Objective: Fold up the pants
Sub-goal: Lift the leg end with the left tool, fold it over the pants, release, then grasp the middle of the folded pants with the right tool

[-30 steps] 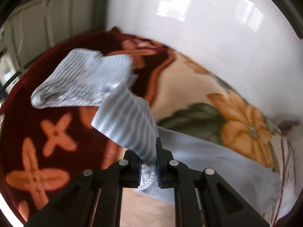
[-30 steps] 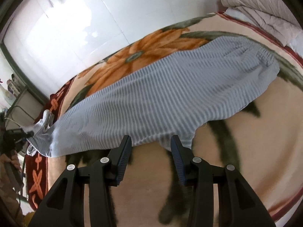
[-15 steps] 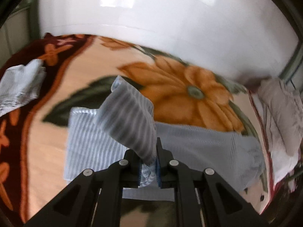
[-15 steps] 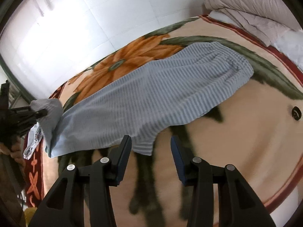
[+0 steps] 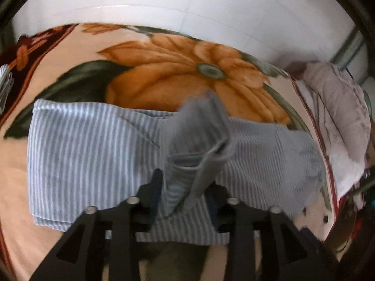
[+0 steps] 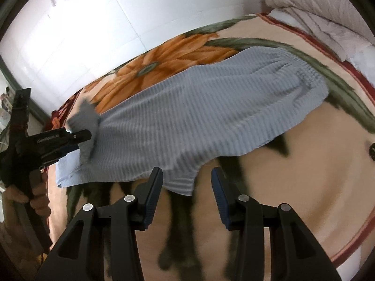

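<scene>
Blue-and-white striped pants lie flat across a flowered blanket; they also show in the right wrist view, waistband at the far right. My left gripper has its jaws parted, with the leg-end cuff standing loosely between the fingers, doubled back over the pants. In the right wrist view the left gripper sits at the cuff. My right gripper is open and empty, just in front of the pants' near edge.
The blanket covers a bed against a white tiled wall. A pale quilt is piled at the bed's right end, also in the left wrist view. Another striped garment lies at the far left.
My left gripper carried the leg end over the pants toward the waistband and its jaws have parted around the cuff. The right gripper drew back slightly, still open.
</scene>
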